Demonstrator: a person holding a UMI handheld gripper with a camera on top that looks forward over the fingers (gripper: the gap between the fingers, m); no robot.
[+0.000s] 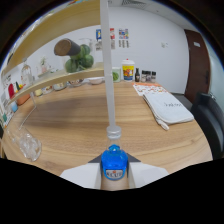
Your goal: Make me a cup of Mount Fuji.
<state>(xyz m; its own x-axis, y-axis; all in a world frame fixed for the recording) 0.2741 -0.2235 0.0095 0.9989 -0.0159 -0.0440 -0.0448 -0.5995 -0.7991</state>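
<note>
**One blue bottle, held tight at the wooden table**

There is one small blue bottle with a white label (pixel 114 165). There is one long, thin white rod (pixel 107 65) that goes straight up from a small grey cap (pixel 114 132), just past the top of the blue bottle. I cannot tell if the cap sits on the bottle or only stands behind it.

The tongs are one white gripper (pixel 114 175) with two fingers. The fingers are close together, one on each side of the blue bottle, and both press on it. The bottle fills the narrow space between them.

Beyond the fingers is one wide, round-edged wooden table (pixel 75 110) with a smooth, striped grain. On it, off to one side of the fingers, stands one clear glass cup (pixel 27 145) that looks shiny and bumpy. On the other side lies one white folded cloth (pixel 169 109), soft and flat. Just past it is one flat paper with orange print (pixel 148 88).

At the far edge of the table stand one yellow tub with a white lid (pixel 128 70) and three small dark jars (pixel 145 76), close in a row. A long wooden shelf (pixel 55 80) curves along one side, with many small things on it too tiny to name. One dark brown door (pixel 198 60) is in the white wall behind.
</note>
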